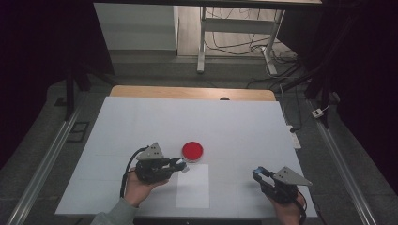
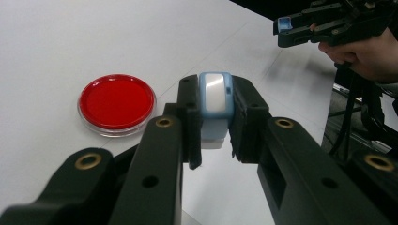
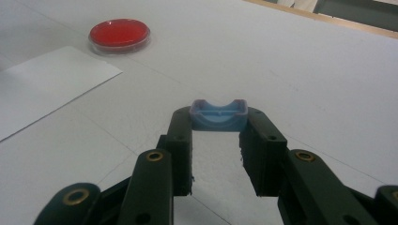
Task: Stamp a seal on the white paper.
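Observation:
My left gripper (image 1: 182,165) (image 2: 216,96) is shut on a small white block with a light blue rim (image 2: 215,112), held just above the table. A round red dish with a clear rim (image 1: 192,151) (image 2: 116,102) (image 3: 120,33) lies close by, beyond and to the left of the jaws in the left gripper view. My right gripper (image 1: 258,174) (image 3: 219,123) is at the near right of the table, shut on a small blue cap-like piece with a curved notch (image 3: 219,116). The right gripper (image 2: 292,29) with its blue piece also appears far off in the left gripper view.
A white sheet of paper (image 1: 193,186) (image 3: 47,86) lies on the white table (image 1: 234,126) between the two hands, near the front edge. Beyond the table's far wooden edge (image 1: 192,92) are a desk frame (image 1: 202,42) and cables on the floor.

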The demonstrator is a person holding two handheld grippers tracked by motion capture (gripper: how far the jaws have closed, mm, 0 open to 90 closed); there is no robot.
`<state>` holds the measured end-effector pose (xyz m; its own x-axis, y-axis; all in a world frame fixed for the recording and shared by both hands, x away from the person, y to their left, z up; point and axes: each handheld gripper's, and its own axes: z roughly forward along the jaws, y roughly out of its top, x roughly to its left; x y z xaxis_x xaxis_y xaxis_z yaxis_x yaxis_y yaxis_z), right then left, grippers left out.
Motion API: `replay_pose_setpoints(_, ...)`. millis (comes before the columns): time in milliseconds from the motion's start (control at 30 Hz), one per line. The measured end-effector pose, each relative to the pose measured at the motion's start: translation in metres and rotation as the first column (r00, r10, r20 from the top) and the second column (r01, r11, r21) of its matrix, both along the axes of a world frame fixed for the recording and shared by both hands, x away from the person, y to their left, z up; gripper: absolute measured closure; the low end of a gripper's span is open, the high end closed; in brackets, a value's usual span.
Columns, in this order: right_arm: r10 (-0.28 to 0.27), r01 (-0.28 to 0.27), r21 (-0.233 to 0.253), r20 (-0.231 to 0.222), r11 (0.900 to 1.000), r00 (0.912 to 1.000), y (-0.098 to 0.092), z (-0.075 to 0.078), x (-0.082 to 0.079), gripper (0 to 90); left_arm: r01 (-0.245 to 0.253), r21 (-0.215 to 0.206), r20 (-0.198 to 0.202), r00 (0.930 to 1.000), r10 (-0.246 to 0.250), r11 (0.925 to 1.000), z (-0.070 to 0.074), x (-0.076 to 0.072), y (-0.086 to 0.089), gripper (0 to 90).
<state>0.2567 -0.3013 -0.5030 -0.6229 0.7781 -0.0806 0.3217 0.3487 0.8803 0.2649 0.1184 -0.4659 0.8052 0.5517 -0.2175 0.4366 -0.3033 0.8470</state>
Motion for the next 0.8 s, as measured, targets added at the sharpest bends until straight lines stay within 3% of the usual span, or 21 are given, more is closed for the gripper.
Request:
replay_pose_setpoints(400,0.0,0.0,0.0,-0.002,1.0,1.0,0.0,0.0,0.0,65.1,0.026,0.007,0.001,0.9997,-0.026,0.9996,-0.002,-0.004,-0.009,75.4)
replay_pose_setpoints(800,0.001,-0.001,0.0,-0.003,1.0,1.0,0.001,0.0,0.0,65.1,0.062,0.069,-0.007,0.9981,-0.062,0.9957,-0.013,-0.005,-0.026,75.4)
